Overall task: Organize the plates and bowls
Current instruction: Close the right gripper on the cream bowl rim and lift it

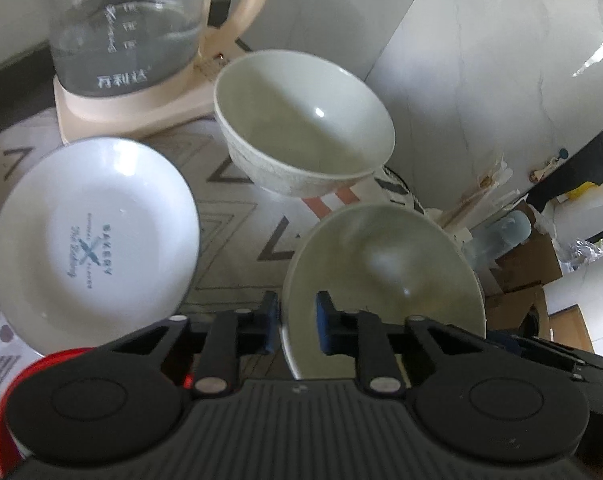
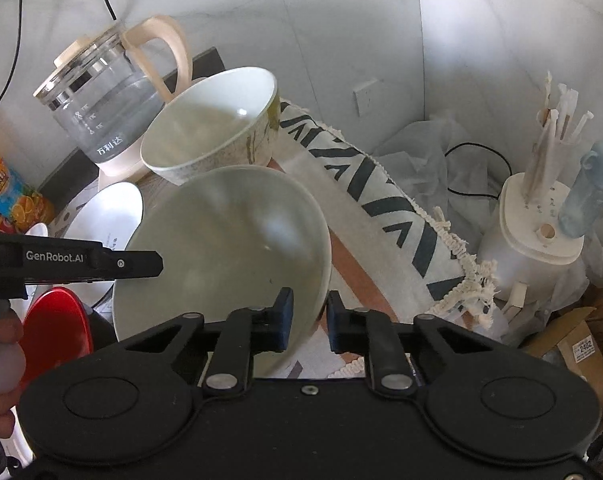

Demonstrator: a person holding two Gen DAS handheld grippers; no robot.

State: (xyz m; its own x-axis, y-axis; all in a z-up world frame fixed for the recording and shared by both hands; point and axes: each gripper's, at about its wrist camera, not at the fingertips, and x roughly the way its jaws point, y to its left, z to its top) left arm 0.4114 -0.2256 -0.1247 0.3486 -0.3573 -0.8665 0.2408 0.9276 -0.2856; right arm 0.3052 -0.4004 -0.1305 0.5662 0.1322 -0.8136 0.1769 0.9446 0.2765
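Nearest the left wrist camera is the left gripper (image 1: pixel 297 322), its blue pads closed onto the near rim of a pale green bowl (image 1: pixel 385 280), one pad inside the wall and one outside. The right gripper (image 2: pixel 307 320) pinches the same bowl (image 2: pixel 225 252) on its opposite rim, again with a pad on each side, so both claws are nearly shut on it. The bowl is wide, shallow and glossy inside, and looks empty.

Just beyond it stands a second, deeper bowl (image 1: pixel 305 124), pale inside with a mottled pattern on its outer wall; whether the two touch cannot be told. To the left lies a white plate (image 1: pixel 95 236) with blue lettering printed in its middle, and a red dish (image 2: pixel 57 328) sits near the left gripper's body.

Behind them is a glass kettle (image 1: pixel 129 28) with a cream handle and base, partly filled with water. Everything rests on a patterned cloth (image 2: pixel 381 184) with dark chevrons and a fringed edge. The walls are pale marble-look tile (image 2: pixel 341 20). Off to the right stand a white utensil holder (image 2: pixel 537 220) and cardboard boxes (image 2: pixel 581 344).
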